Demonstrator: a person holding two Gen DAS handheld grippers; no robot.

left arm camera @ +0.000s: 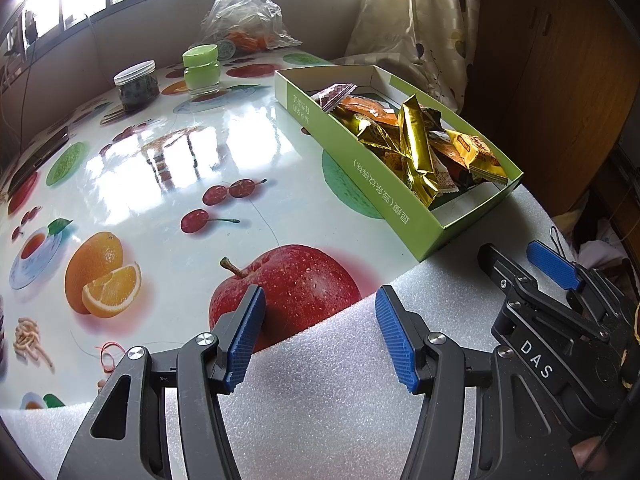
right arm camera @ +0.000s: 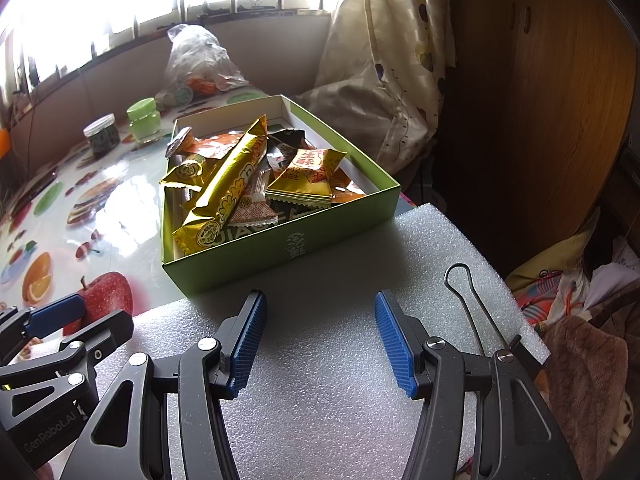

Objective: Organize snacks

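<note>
**Both grippers empty beside the filled snack box**

The green snack box (right arm camera: 280,240) is the landmark: it sits on the fruit-print counter (left arm camera: 160,160), its near corner resting on a white foam sheet (right arm camera: 340,320). Wrapped snacks (right arm camera: 256,176) are piled inside it, a long gold bar (right arm camera: 228,184) lying on top.

Just in front of the box, over the foam, the right gripper (right arm camera: 320,340) has its blue fingers (right arm camera: 394,344) spread wide, grasping nothing. To the box's left, the left gripper (left arm camera: 320,340) is likewise spread wide and empty.

Beyond the box stand a green-lidded jar (left arm camera: 201,69), a clear-lidded jar (left arm camera: 136,86) and a plastic bag (left arm camera: 244,16).
</note>
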